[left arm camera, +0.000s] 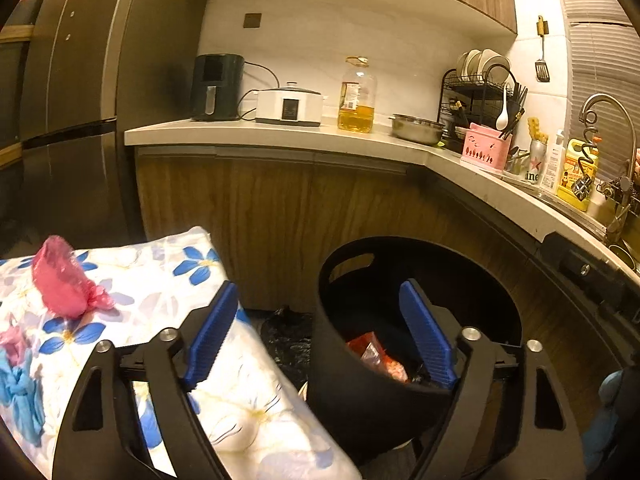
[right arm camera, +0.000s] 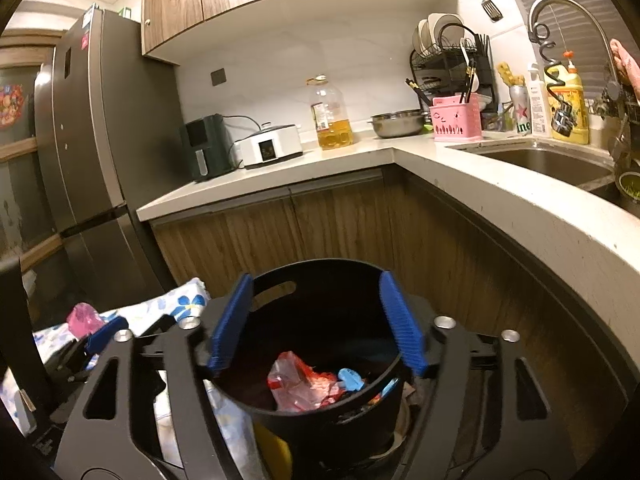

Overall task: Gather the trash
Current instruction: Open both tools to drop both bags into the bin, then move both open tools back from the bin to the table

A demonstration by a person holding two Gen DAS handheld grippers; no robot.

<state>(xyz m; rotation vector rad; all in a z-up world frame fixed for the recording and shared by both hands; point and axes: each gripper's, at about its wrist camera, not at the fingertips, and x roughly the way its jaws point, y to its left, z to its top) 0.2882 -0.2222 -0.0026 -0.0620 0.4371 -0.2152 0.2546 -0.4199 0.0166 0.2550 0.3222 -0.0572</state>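
So far only part of the trash is binned: a pink wad [left arm camera: 66,282] is left on the floral surface [left arm camera: 256,400] at 9 o'clock, left gripper [left arm camera: 320,338] spread empty, right gripper [right arm camera: 316,322] parted empty over the black bin [right arm camera: 320,420], red wrappers [right arm camera: 300,386] inside.

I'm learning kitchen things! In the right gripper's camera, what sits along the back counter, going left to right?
Air fryer → white cooker → oil bottle → steel bowl → pink basket.
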